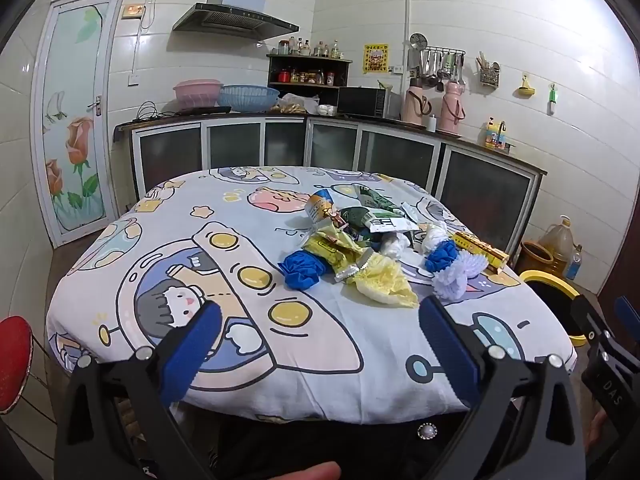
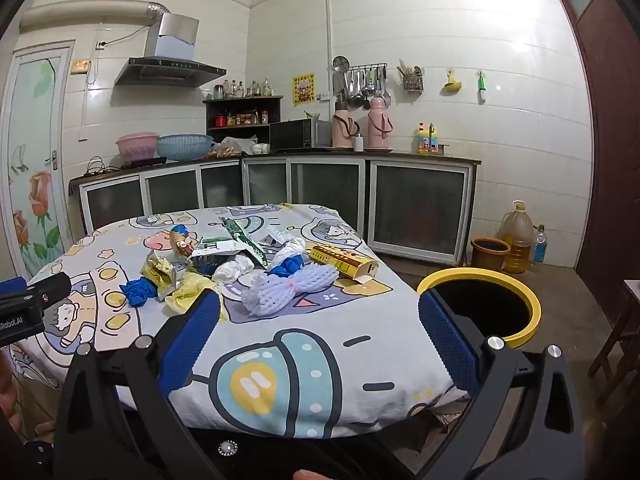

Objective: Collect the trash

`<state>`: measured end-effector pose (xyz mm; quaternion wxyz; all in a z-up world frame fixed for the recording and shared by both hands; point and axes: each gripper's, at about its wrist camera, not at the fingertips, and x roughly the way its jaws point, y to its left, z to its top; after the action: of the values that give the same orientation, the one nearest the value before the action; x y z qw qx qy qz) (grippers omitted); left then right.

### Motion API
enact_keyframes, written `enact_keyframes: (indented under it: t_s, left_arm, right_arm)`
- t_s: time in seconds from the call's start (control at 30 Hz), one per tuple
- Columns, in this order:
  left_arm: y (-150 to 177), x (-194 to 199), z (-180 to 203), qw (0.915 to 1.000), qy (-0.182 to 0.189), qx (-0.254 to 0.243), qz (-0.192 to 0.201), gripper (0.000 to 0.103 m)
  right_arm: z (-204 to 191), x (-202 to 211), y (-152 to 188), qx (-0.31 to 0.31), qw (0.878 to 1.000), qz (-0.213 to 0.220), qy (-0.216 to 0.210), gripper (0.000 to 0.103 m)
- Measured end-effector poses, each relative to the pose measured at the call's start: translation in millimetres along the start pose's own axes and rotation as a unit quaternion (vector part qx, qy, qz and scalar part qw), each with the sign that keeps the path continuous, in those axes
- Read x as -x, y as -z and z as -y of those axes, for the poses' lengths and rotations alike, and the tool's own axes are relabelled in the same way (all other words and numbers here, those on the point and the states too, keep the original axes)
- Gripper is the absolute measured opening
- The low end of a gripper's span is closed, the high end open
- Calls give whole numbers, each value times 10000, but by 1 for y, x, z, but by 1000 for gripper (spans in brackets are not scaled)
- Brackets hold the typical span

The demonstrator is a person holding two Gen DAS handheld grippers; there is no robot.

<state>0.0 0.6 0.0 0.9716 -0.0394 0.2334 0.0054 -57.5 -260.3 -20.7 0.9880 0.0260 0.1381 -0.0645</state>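
- Trash (image 1: pixel 360 240) sits in a loose heap on the far right part of the bench (image 1: pixel 200 216), on its cartoon-print cloth.
- In the heap: a blue wad (image 1: pixel 302 270), yellow wrappers (image 1: pixel 332 246), a green packet (image 1: pixel 360 216), a white foam net (image 2: pixel 288 286) and a long yellow box (image 2: pixel 344 262).
- Foam net lies nearest the right tongs; the box is just behind it, near the bench's right edge.
- Left tongs (image 1: pixel 320 320) hang wide open over the near edge, holding nothing.
- Right tongs (image 2: pixel 320 316) are spread just as wide, also bare, well short of the heap.
- Bin (image 2: pixel 516 280), black with a yellow rim, stands on the floor just right of the bench.
- Oil jug (image 2: pixel 518 240) waits by the wall behind it.
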Motion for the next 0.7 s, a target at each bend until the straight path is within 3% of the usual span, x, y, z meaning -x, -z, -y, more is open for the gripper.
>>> enact_keyframes:
  t_s: [0.7]
  left_arm:
    - [0,9,5,9999,128,-77,49,95]
  right_arm:
    - [1,-2,5,38,10000,-3,27,95]
